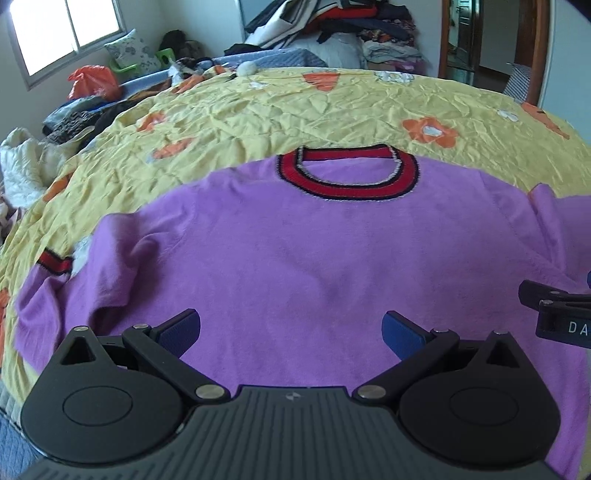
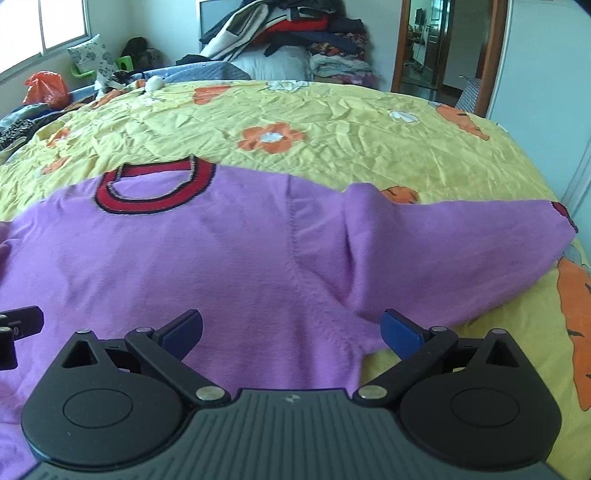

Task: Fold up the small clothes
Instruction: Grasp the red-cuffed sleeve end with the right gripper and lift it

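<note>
A small purple sweater [image 1: 295, 251] [image 2: 184, 251] lies flat on the yellow flowered bedspread [image 1: 258, 118] [image 2: 369, 147], its red and black collar [image 1: 351, 184] [image 2: 155, 192] at the far side. One sleeve with a red cuff [image 1: 55, 262] is bunched at the left; the other sleeve [image 2: 461, 240] stretches right. My left gripper [image 1: 291, 332] hovers open over the sweater's lower middle, nothing between its blue pads [image 1: 181, 332]. My right gripper [image 2: 291, 332] stands open over the lower right side near the armpit. Each gripper shows at the edge of the other's view.
A heap of clothes [image 1: 351, 29] [image 2: 295, 33] is piled beyond the bed's far edge. An orange bag [image 1: 92, 81], a pillow [image 1: 133, 51] and dark garments [image 1: 74, 118] lie at the far left under a window. A doorway [image 2: 424, 44] opens at the back right.
</note>
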{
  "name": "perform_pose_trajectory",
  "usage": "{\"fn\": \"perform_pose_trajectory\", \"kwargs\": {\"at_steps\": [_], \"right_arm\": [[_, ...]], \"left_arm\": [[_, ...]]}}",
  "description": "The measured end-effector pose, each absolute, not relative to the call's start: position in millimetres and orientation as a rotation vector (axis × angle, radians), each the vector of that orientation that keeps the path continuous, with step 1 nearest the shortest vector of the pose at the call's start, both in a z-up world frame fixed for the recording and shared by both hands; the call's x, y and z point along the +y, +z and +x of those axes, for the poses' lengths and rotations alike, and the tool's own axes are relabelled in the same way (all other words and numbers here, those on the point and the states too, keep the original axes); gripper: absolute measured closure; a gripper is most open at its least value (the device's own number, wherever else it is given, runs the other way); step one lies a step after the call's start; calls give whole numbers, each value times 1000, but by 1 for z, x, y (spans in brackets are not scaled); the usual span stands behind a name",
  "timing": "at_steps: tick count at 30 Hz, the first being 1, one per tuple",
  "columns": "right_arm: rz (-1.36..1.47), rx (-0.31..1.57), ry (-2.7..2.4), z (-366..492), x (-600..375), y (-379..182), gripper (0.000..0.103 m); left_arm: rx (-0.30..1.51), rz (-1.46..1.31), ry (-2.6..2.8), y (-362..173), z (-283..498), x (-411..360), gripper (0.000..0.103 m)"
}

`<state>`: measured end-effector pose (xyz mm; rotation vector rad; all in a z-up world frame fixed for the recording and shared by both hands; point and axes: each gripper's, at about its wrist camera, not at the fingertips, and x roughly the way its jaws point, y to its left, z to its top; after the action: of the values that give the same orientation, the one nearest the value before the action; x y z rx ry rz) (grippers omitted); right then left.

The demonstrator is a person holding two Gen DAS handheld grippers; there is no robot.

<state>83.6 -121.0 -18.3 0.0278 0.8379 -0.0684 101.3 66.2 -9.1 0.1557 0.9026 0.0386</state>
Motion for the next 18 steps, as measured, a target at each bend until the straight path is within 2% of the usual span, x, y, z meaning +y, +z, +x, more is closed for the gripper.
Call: {"fn": "perform_pose_trajectory", "kwargs": {"at_steps": [2, 6, 11, 14, 18], "right_arm": [[15, 812, -88, 85, -130, -18, 0], [14, 588, -177, 77, -183, -16, 0], [69, 677, -287, 107, -300, -34, 0], [204, 670, -313, 116, -378, -38, 0], [597, 580, -292, 116, -480, -51, 0]], "left_arm": [[900, 165, 28, -10, 104, 63, 0], [903, 188, 27, -15, 111, 64, 0], [902, 172, -7, -20, 120, 69, 0], [892, 171, -8, -21, 124, 72, 0], [887, 187, -7, -24, 127, 76, 0]]}}
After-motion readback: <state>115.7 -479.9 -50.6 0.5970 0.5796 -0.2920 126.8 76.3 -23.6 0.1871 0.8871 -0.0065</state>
